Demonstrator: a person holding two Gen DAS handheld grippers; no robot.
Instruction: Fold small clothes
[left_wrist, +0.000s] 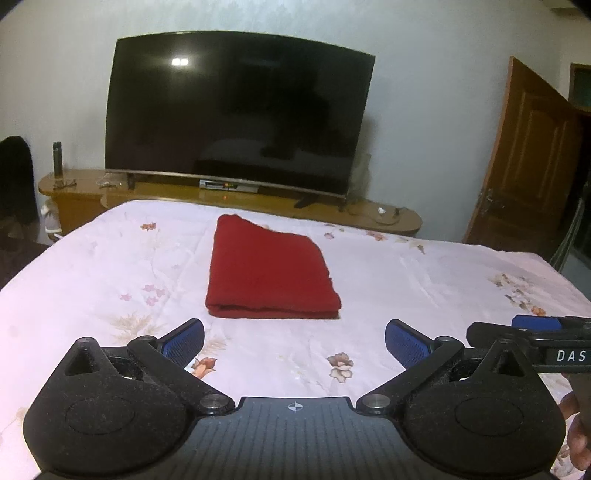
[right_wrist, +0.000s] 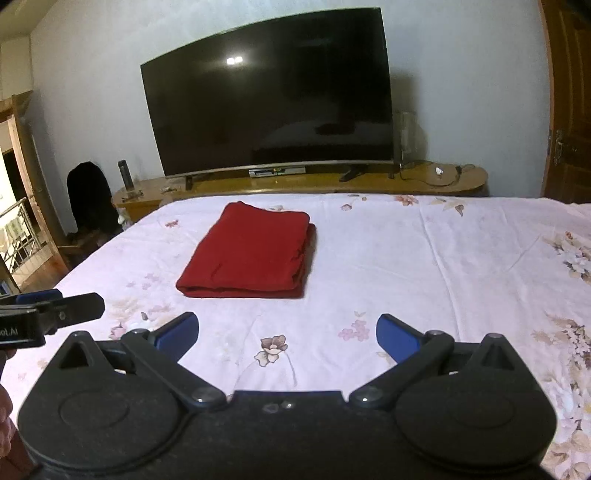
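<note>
— On the bed (left_wrist: 92, 266), where exactly does the garment sit?

— The red cloth (left_wrist: 267, 271) lies near the middle of the floral sheet, already a flat, squared-off packet of several layers. From the left gripper (left_wrist: 294, 341) it sits at twelve o'clock, almost dead ahead and apart from the fingertips. From the right gripper (right_wrist: 287, 334) it is nearer eleven o'clock, off to the left.

— Which way does it run?

— Its long axis runs away from both cameras, toward the television (left_wrist: 236, 118) on the wooden stand (left_wrist: 388, 218). The thick folded edge faces the grippers; the stacked loose edges show along the packet's right side in the right wrist view.

— And the jaws?

— Both pairs stand spread wide with nothing between them; only bare sheet shows between the blue pads (left_wrist: 184, 339). Neither touches the cloth.

— Which is nearer?

— I judge the left, since the packet is centred on it. The two grippers hover side by side, each showing at the edge of the other's view.

— Any containers?

— None visible: no basket, box or drawer on the bed. Small items lie on the stand, too small to name.

— How far along?

— The folding looks essentially finished; any further move would be one more fold or a tidy-up of the right edge.
</note>
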